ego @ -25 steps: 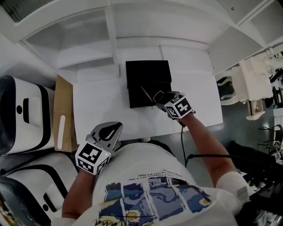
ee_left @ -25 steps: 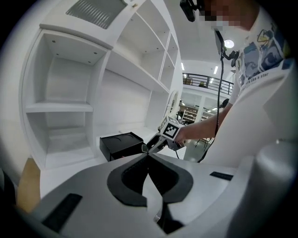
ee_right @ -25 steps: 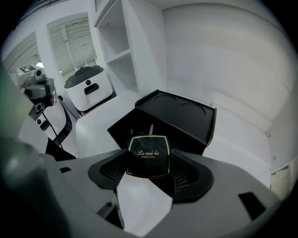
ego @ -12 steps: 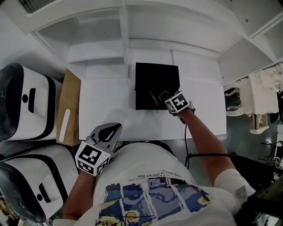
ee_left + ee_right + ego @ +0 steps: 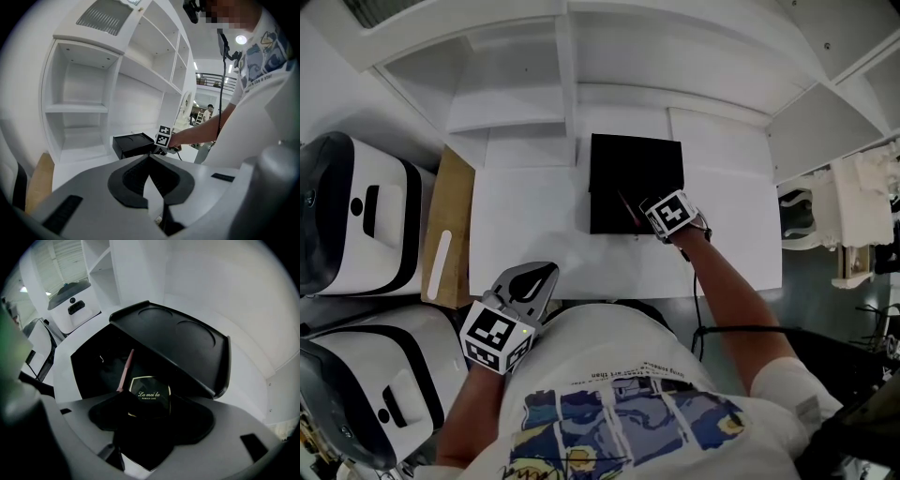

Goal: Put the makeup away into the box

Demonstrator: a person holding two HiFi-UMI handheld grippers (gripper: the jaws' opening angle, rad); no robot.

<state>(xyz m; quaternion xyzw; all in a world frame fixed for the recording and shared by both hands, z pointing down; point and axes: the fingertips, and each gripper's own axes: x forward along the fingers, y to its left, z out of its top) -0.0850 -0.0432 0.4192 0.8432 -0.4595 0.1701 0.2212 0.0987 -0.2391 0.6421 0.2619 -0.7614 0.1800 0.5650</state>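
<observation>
White desk (image 5: 525, 225), matte and flat, backed by white open shelving (image 5: 506, 94).

Item 1: powder compact (image 5: 149, 393). Black, faceted outline, thin gold rim, gold script on the glossy lid. It hangs over the near edge of the open box, between the jaws of my right gripper (image 5: 654, 221).

Item 2: right gripper. It points steeply down, jaws spread wide and clamped on the compact's two sides; the dark pads hide its near half.

Item 3: box (image 5: 637, 169). Black, square and rigid, on the far right part of the desk. Its hinged lid (image 5: 187, 348) stands raised on the far side, showing two shallow round recesses on its inner face. The interior is dark; a slim pink stick (image 5: 125, 371) leans inside, just left of the compact.

Item 4: left gripper (image 5: 150, 158). Grey shell, black ribbed pads, tips together with nothing between them. I hold it at the near left edge of the desk, well apart from the box.

Item 5: brown paper bag (image 5: 445, 234), flat, beside the desk's left edge.
</observation>
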